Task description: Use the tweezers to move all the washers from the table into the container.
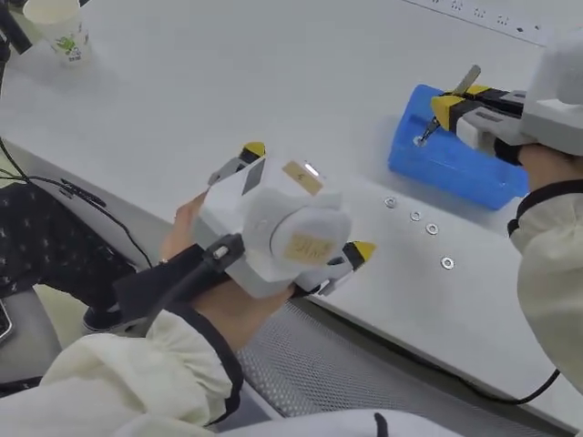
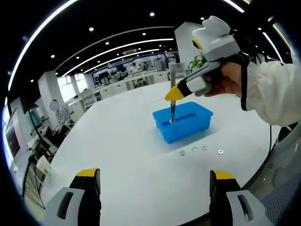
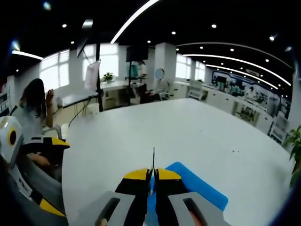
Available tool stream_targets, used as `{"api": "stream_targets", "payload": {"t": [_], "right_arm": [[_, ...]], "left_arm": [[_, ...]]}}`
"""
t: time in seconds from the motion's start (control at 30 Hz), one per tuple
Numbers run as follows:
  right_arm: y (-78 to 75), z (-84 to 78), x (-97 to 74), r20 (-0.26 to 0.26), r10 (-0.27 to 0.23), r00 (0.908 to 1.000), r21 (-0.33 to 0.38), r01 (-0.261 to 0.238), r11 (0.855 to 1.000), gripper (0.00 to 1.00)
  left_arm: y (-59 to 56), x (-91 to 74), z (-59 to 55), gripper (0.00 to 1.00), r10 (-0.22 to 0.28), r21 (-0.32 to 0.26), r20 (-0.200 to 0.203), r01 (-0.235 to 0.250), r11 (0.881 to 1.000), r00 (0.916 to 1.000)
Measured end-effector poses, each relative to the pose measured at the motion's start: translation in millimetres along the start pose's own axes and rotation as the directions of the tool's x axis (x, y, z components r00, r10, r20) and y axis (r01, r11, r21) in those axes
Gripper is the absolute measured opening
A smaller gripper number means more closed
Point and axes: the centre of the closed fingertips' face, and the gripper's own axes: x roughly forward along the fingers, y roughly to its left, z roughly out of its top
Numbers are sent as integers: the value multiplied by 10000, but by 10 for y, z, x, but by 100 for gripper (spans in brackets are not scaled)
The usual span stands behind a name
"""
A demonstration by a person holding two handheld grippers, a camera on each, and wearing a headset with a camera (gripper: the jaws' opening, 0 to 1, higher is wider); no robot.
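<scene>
Currently, well to the left of the container (image 1: 460,168), your left gripper (image 1: 308,199) hangs over the near edge of the table (image 1: 228,73) with its jaws spread wide and nothing between them. The left gripper view confirms that broad, empty gap.

Just in front of the container, on your side of it, four washers (image 1: 415,216) lie in a loose row on the table, each apart from its neighbour.

Over the container, the tweezers (image 2: 172,110) point steeply down with their tips inside its walls, and a single washer (image 1: 421,140) sits right at those tips. Whether it is pinched or already lying on the container's floor is too small to tell.

Above the container, your right gripper (image 1: 453,102) is clamped tight on the tweezers, its yellow tips pressed together round the thin shank.

You look to be at the drop for this washer. Next, ease your squeeze so it falls free, lift clear of the container's wall, then go to the nearest washer in the row. It lies flat and thin, so come in low and catch its rim.
</scene>
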Motion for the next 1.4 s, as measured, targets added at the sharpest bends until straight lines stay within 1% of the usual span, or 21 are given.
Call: {"api": "stream_targets", "payload": {"t": [0.1,0.2,0.23,0.27,0.33,0.37,0.5,0.57,0.7,0.83,0.97,1.07,1.1,1.13,1.27,1.33,1.4], "right_arm": [[-45,-38,73,-42,-149,9999,-65,149,9999,0],[-28,-67,130,-130,-202,9997,-12,201,9998,1],[-36,-89,164,-144,-213,9997,23,213,9998,1],[-59,-143,238,-210,-282,9994,15,282,9996,1],[-81,-173,271,-269,-334,9991,37,335,9994,1],[-95,-194,317,-253,-338,9991,107,341,9994,1],[-135,-230,375,-289,-501,9983,112,504,9987,1],[-153,-251,383,-296,-483,9984,358,494,9981,1],[-163,-277,394,-338,-481,9983,562,499,9972,1],[-158,-310,400,-410,-470,9981,536,491,9974,1],[-136,-332,420,-433,-372,9984,655,399,9971,1],[-89,-388,429,-575,-357,9977,440,382,9983,1],[-104,-371,425,-425,-397,9983,461,416,9981,1],[-113,-380,424,-507,-412,9979,549,440,9975,1],[-90,-368,408,-507,-436,9978,620,467,9970,2],[-78,-361,403,-549,-453,9975,600,486,9970,3],[-69,-357,398,-559,-493,9972,330,512,9981,3]], "left_arm": [[-5,2,-4,98,-22,16,-24,22,10000,10000],[-7,3,-7,98,-30,22,-47,30,10000,10000],[-8,5,-10,98,-35,26,-63,36,10000,10000],[-8,6,-15,98,-31,40,-95,31,10000,10000],[-7,7,-18,98,-29,46,-116,29,10000,9999],[-10,8,-20,98,-37,47,-131,38,10000,9999],[-11,8,-23,98,-37,64,-152,38,10000,9999],[-10,9,-27,98,-31,74,-172,32,10000,9998],[-11,12,-30,98,-32,87,-189,33,10000,9998],[5,7,-23,98,46,62,-148,-45,10000,9999],[-1,11,-37,98,28,103,-229,-25,9999,9997],[-1,9,-37,97,22,80,-230,-20,10000,9997],[-1,9,-38,98,26,84,-235,-24,10000,9997],[0,9,-40,97,31,90,-243,-29,10000,9997],[0,9,-40,97,35,99,-245,-33,9999,9997],[15,4,-33,97,113,82,-214,-111,9999,9997],[61,-8,-10,99,337,50,-85,-337,9994,9994]]}}
